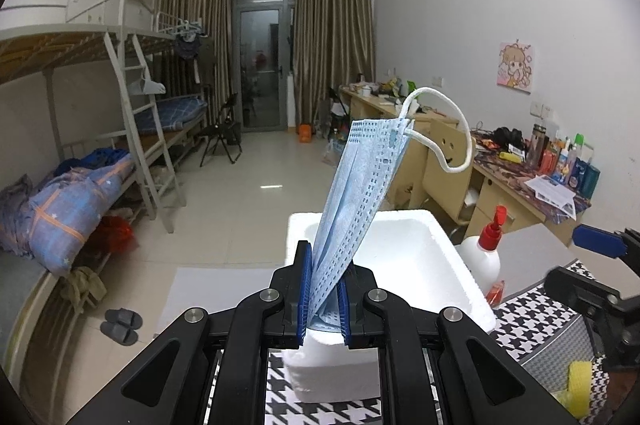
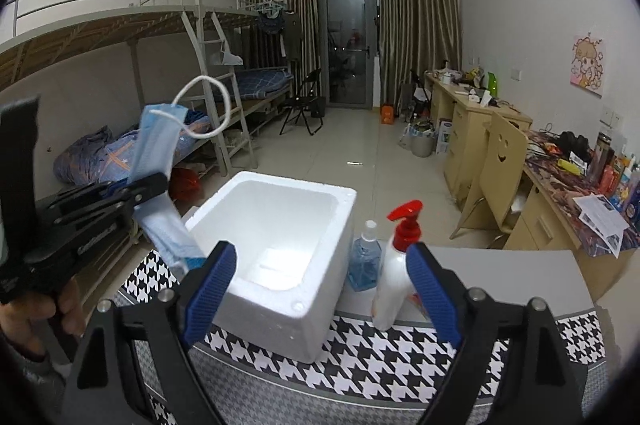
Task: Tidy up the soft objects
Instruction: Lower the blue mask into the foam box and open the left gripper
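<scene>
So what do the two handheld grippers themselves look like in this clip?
Both look alike. The left gripper and the right gripper have matte black plastic linkage arms with round silver pivot bolts, ending in ribbed blue finger pads. White lettering marks the left gripper's side, too small to read. A bare hand with a grey sleeve edge grips its handle. No cables show.

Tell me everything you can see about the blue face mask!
The face mask is light blue, thin, soft-looking pleated fabric with dotted seams along its edges and a white elastic ear loop curling out from its top end. It is folded lengthwise and stands nearly upright, leaning a little. The left gripper pinches it near the lower end, whose tail hangs below the pads. It is held in the air beside the open white foam box, not inside it.
</scene>
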Demonstrator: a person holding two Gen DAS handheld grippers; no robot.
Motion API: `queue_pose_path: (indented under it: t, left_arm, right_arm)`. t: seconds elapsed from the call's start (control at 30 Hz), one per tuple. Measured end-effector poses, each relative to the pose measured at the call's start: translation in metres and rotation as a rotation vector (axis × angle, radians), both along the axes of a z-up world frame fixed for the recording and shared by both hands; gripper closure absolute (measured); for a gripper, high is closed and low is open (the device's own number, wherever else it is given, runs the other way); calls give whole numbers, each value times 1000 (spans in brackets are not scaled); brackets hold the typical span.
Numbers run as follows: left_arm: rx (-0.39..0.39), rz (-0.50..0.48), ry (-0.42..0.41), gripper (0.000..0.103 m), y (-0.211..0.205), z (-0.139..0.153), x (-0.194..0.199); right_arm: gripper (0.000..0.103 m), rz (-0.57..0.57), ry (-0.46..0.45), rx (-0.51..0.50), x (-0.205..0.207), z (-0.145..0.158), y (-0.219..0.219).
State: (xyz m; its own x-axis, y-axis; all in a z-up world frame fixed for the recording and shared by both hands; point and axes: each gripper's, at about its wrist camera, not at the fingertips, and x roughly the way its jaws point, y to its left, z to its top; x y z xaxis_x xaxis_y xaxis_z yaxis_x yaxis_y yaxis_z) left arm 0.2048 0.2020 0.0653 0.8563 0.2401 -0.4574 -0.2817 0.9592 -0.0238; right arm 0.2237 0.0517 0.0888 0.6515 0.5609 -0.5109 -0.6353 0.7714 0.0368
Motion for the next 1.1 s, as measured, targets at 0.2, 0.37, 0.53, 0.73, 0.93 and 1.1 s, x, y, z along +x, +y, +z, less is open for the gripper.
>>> queue_pose_path:
  t: [0.2,0.37,0.53,0.73,0.93,1.1]
  left_arm:
    - [14,-2,30,90,-3,-4,14]
    - [25,1,61,90,-7,-9,29]
    - [37,11,96,90,-7,-15,45]
    - [30,21,153,80,-6,-29,63]
    - [24,25,179,37,-7,-38,68]
    - [19,18,160,14,-13,-36,59]
  right_arm:
    - [13,-11,7,18,-2,-2,-14]
    - [13,-16,4,15,-9,-4,-24]
    - [13,-26,10,21,-12,-7,-34]
    - [13,-52,26,21,-10,-13,-48]
    - [13,-70,43,32,-7,-15,-60]
    - [13,-80,55,40,-4,-18,-67]
